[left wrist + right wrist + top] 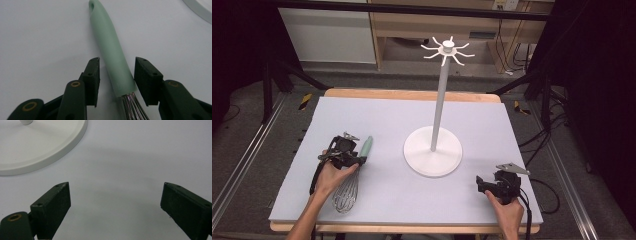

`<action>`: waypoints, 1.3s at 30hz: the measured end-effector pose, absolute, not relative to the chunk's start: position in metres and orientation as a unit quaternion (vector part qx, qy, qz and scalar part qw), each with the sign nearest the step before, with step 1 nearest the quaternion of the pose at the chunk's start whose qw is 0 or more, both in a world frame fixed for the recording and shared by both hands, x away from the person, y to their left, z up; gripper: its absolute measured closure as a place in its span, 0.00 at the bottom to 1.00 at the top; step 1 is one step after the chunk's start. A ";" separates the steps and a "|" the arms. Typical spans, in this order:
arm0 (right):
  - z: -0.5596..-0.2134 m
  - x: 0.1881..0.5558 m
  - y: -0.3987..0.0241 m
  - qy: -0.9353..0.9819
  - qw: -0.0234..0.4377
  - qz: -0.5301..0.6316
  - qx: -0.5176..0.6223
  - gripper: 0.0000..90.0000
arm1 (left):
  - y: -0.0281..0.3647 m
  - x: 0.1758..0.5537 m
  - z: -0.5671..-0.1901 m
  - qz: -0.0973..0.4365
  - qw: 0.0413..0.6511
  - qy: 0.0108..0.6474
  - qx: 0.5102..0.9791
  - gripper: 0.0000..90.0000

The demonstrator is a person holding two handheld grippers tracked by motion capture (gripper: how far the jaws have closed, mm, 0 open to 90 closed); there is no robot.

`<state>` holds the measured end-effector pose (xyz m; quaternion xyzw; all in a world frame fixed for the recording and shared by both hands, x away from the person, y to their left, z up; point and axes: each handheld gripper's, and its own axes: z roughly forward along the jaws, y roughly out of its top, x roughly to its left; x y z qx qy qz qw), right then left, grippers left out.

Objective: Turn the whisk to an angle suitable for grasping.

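Observation:
A whisk lies on the mat at the left, its mint-green handle (366, 145) pointing away from me and its wire head (346, 195) toward me. My left gripper (357, 161) sits low over the whisk where the handle meets the wires. In the left gripper view the handle (107, 42) runs between the jaws of the left gripper (117, 60). The left pad (93, 75) stands clear of it and the right pad (146, 80) is just beside it. My right gripper (490, 184) rests at the front right. In its own view the right gripper (115, 187) is wide open over bare mat.
A white stand with a round base (432, 152), a tall pole and hook arms on top (447, 48) is at the middle of the pale mat (402, 115). Its base rim (62, 147) lies just ahead and left of the right gripper. The table edges are wooden.

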<state>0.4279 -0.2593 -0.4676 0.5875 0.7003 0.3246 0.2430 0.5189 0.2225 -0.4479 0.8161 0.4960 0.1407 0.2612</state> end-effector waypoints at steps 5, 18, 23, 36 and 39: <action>-0.468 0.428 -0.259 0.701 0.243 0.323 0.588 0.11 | 0.222 0.519 -0.451 0.127 0.258 0.503 0.815 0.63; -0.468 0.429 -0.259 0.702 0.239 0.321 0.589 0.11 | 0.218 0.520 -0.456 0.122 0.239 0.512 0.816 0.67; -0.469 0.429 -0.259 0.703 0.238 0.319 0.589 0.11 | 0.216 0.520 -0.456 0.124 0.231 0.516 0.815 0.68; -0.469 0.430 -0.259 0.706 0.236 0.317 0.588 0.11 | 0.213 0.521 -0.454 0.127 0.215 0.532 0.809 0.71; -0.469 0.430 -0.259 0.706 0.236 0.316 0.589 0.11 | 0.213 0.521 -0.454 0.126 0.219 0.533 0.808 0.72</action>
